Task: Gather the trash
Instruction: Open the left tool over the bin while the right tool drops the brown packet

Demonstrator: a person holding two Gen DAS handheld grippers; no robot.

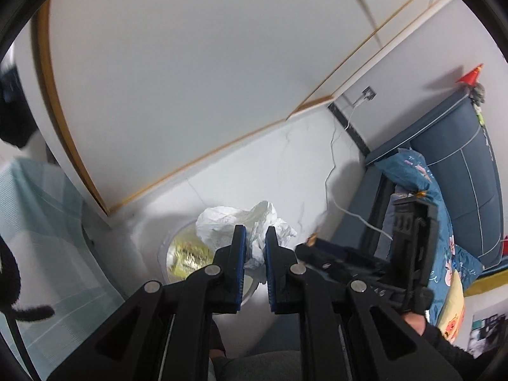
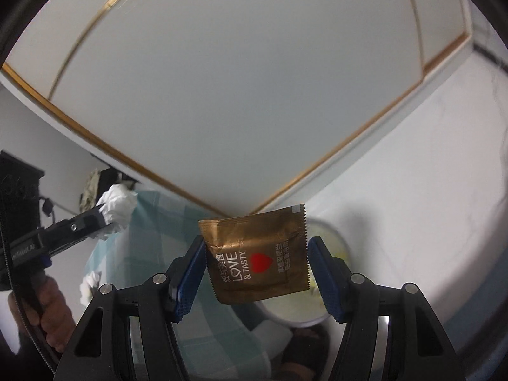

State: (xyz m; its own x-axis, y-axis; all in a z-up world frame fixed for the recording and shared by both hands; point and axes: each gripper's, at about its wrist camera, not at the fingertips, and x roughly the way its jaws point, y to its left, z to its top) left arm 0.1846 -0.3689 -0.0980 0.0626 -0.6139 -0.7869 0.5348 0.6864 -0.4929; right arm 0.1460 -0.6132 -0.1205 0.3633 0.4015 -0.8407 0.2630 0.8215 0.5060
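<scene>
My left gripper (image 1: 255, 238) is shut on a crumpled white tissue (image 1: 250, 222) and holds it over a white bin (image 1: 165, 254) with yellow wrappers inside. The right wrist view shows the same tissue (image 2: 116, 209) in the left gripper (image 2: 92, 219) at the left. My right gripper (image 2: 257, 254) stands open. A brown sachet (image 2: 258, 258) printed "LOVE & TASTY" with a red heart hangs between its fingers, touching the left pad (image 2: 190, 273) and apart from the right one. The white bin (image 2: 330, 314) sits below and behind the sachet.
A white cabinet with gold trim (image 1: 177, 89) fills the upper view. A pale blue checked cloth (image 1: 41, 222) lies at the left. A blue bed with patterned bedding (image 1: 444, 174) and a white cable (image 1: 333, 146) are on the right. The right gripper's body (image 1: 397, 254) is close beside my left gripper.
</scene>
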